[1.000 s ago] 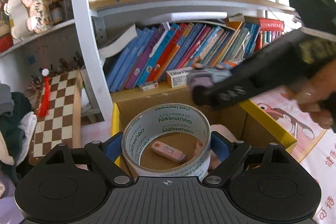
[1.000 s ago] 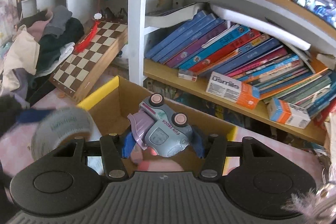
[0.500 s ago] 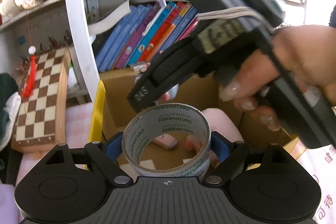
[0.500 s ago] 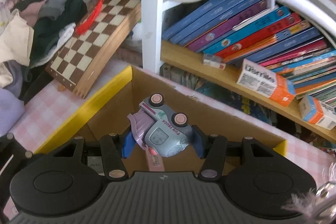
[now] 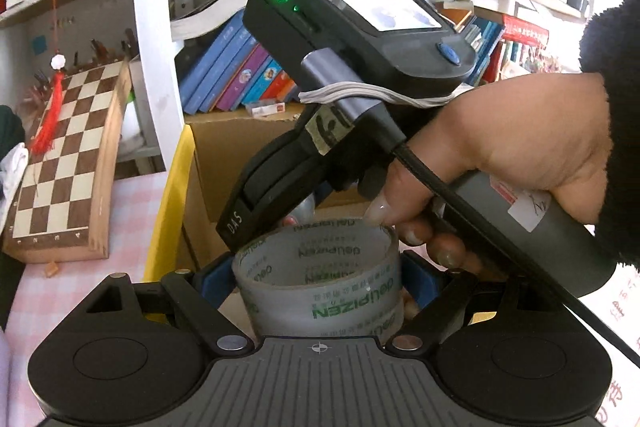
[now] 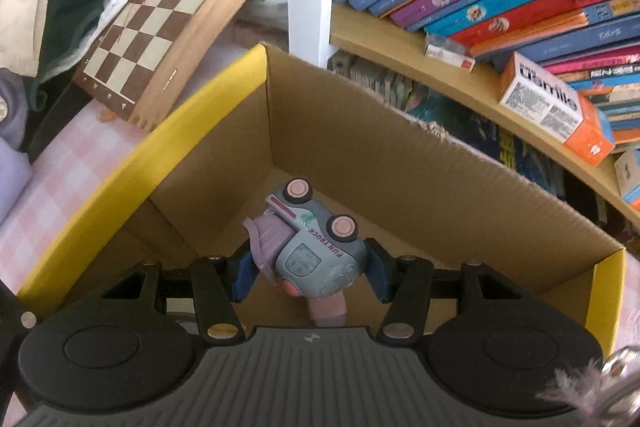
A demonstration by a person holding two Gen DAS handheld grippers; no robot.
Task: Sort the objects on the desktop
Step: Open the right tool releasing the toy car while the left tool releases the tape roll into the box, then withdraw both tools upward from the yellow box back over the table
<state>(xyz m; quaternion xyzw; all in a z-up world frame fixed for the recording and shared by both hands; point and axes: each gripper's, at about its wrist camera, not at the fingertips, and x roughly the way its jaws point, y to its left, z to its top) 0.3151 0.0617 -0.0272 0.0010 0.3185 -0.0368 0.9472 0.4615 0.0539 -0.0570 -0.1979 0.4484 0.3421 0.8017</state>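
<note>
Lower now than a second ago, my right gripper [image 6: 307,269] hangs inside the cardboard box [image 6: 420,163], tilted downward, pinching the toy truck [image 6: 316,247]. My left gripper [image 5: 318,281] clamps the tape roll [image 5: 320,279] just beneath my right hand [image 5: 504,163].

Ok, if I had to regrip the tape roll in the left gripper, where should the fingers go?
Take the tape roll as the left gripper has it: one of the fingers on each side of the outer wall, coming in from the side with the open core facing up. The round wall centres itself between flat pads. The right hand crowds the far rim, so stay low.
</note>
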